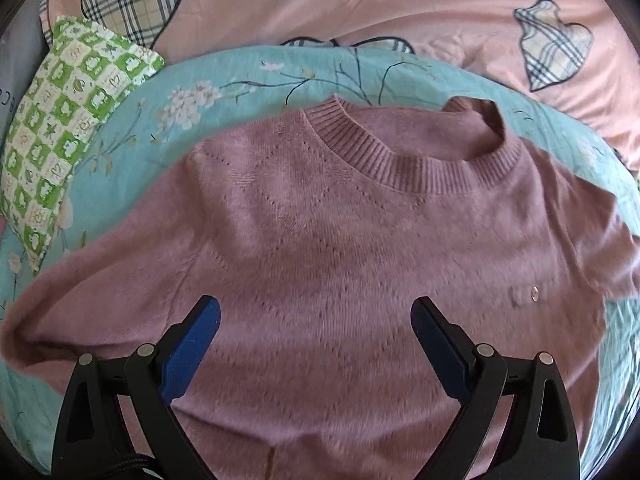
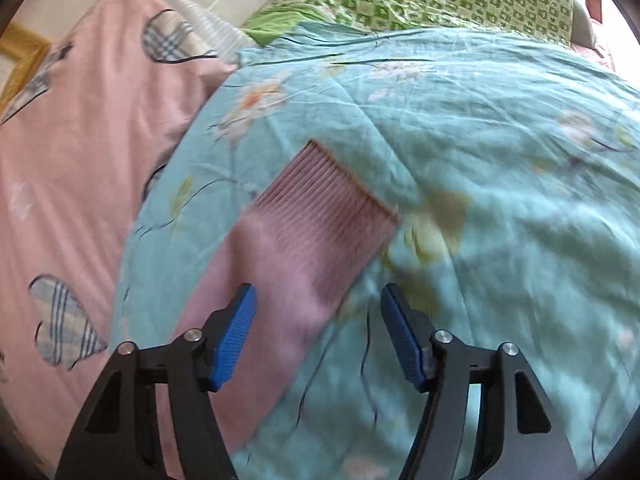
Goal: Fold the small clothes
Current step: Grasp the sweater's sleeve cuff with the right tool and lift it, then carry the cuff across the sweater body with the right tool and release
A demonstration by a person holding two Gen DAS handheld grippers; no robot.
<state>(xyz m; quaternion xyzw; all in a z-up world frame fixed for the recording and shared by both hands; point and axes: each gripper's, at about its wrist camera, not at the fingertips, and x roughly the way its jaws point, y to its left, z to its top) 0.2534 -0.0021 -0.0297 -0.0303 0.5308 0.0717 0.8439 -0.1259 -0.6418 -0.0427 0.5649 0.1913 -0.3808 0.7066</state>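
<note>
Blue-padded left tongs (image 1: 316, 316) hang apart above the sweater's chest, clamped on nothing. Judged: the garment is laid out for a first fold. Largest is the pink sheet (image 1: 360, 4), under the teal quilt (image 1: 248, 76) and the green pillow (image 1: 68, 128) at the quilt's left edge. Mid-quilt, the pink sweater (image 1: 320, 240) lies flat, collar (image 1: 400, 160) away, hem cut off. Right tongs (image 2: 318, 306) gape, empty, over its sleeve (image 2: 296, 264), near the ribbed cuff (image 2: 332, 196); blur hides contact.
</note>
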